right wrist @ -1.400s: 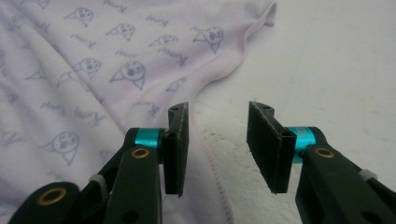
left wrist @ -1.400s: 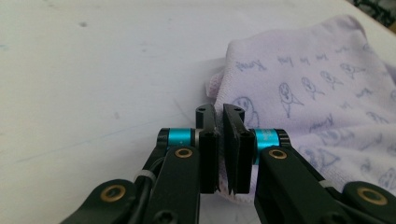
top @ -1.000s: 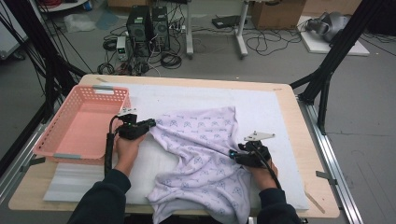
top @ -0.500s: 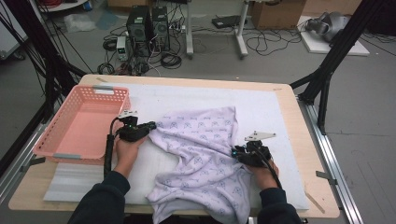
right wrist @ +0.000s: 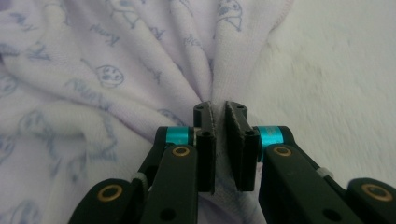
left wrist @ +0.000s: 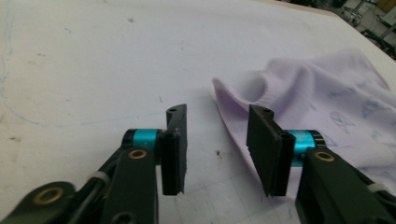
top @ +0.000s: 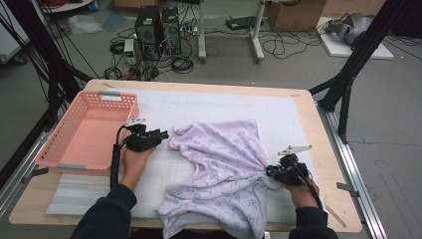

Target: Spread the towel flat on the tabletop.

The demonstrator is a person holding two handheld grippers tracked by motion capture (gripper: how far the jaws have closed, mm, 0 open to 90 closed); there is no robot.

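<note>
A pale lilac printed cloth (top: 224, 164) lies rumpled across the white mat (top: 209, 107) and hangs over the near table edge. My right gripper (top: 268, 172) is at the cloth's right edge. In the right gripper view its jaws have just closed, and the gripper (right wrist: 219, 107) is shut on a pinched fold of the cloth (right wrist: 116, 70). My left gripper (top: 161, 134) sits just left of the cloth's upper left corner. Its jaws have just been opening. The left gripper (left wrist: 218, 112) stands open with only mat between the jaws, and the cloth's edge (left wrist: 327, 93) lies behind the right jaw.
A pink plastic basket (top: 54, 162) stands on the table's left side, close to the left hand. Bare mat stretches behind the cloth to the far edge. Computers, cables and black stand legs (top: 348, 74) are on the floor beyond the table.
The left gripper has let go of the cloth corner and opened. The right gripper has closed on the cloth's edge and drawn it to the right, so the cloth has shifted away from the left gripper.
</note>
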